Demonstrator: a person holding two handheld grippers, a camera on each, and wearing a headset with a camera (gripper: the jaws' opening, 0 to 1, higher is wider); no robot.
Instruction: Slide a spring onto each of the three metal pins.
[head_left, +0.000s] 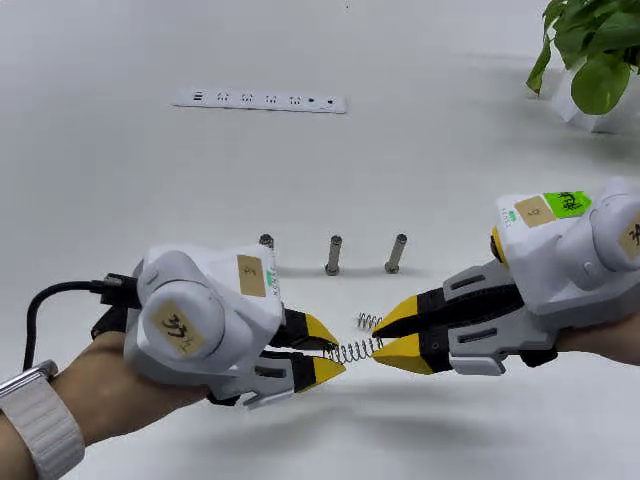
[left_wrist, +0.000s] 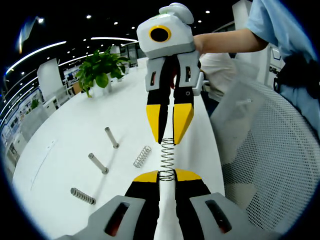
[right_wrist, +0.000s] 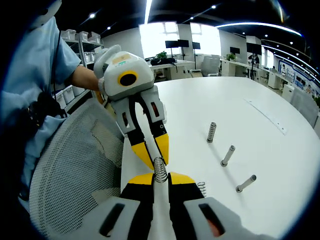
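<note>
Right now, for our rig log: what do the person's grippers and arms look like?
The left gripper and right gripper have white housings, yellow-tipped black jaws, tan labels. Left has a black cable; right a green sticker. White watch strap, light blue sleeves.

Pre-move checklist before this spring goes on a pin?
1. Both ends of held spring gripped, by left hand-held gripper and right hand-held gripper: ok.
2. Head view's middle pin and right pin bare, standing: ok.
3. Head view's left pin already sprung: ok.
4. Loose spare spring on table, apart from pins: ok.
5. Axis of held spring lined up with a pin: not ok, it lies sideways between the grippers.
6. Coils undeformed: cannot tell.
</note>
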